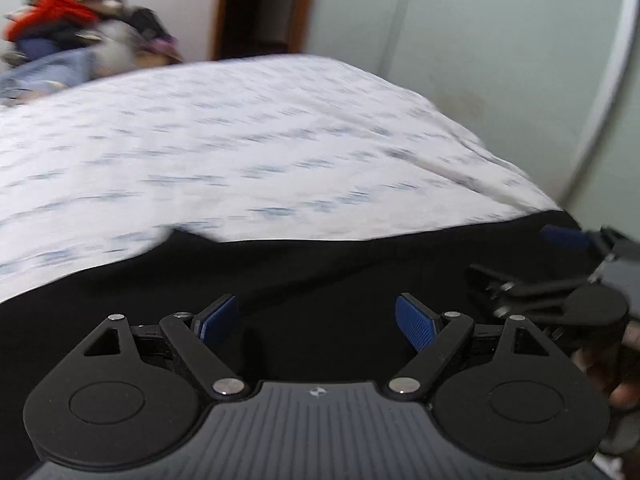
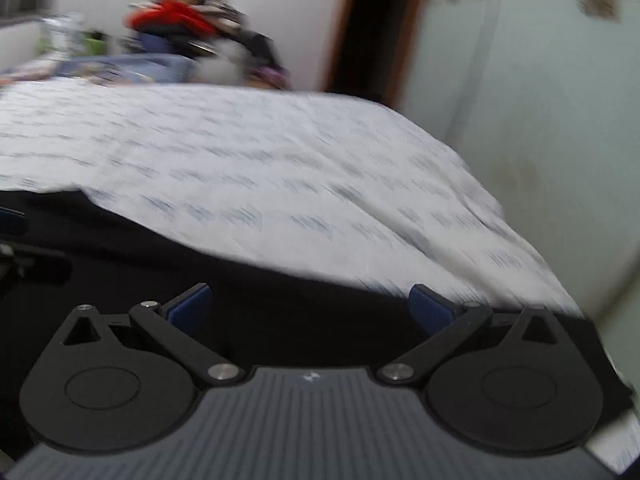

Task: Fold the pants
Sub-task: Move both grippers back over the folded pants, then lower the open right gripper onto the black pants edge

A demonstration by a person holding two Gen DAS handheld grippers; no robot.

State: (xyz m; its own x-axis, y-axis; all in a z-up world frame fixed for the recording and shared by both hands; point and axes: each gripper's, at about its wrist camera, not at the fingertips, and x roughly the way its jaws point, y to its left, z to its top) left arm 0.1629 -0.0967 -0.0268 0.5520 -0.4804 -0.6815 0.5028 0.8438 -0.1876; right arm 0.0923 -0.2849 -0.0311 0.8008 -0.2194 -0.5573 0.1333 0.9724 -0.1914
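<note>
Black pants (image 1: 300, 280) lie flat on a bed with a white patterned sheet (image 1: 240, 140). My left gripper (image 1: 316, 320) is open just above the pants, its blue pads (image 1: 416, 324) wide apart with nothing between them. The right gripper shows at the right edge of the left wrist view (image 1: 560, 272). In the right wrist view the pants (image 2: 240, 288) fill the lower left over the sheet (image 2: 260, 168), and my right gripper (image 2: 312, 308) is open above them near their right edge. The frames are blurred by motion.
A pile of clothes with a red item (image 2: 180, 20) sits at the far side of the bed. A dark doorway (image 2: 380, 20) and pale wardrobe doors (image 2: 540, 100) stand behind. The bed's right edge (image 2: 560, 280) drops off close to the right gripper.
</note>
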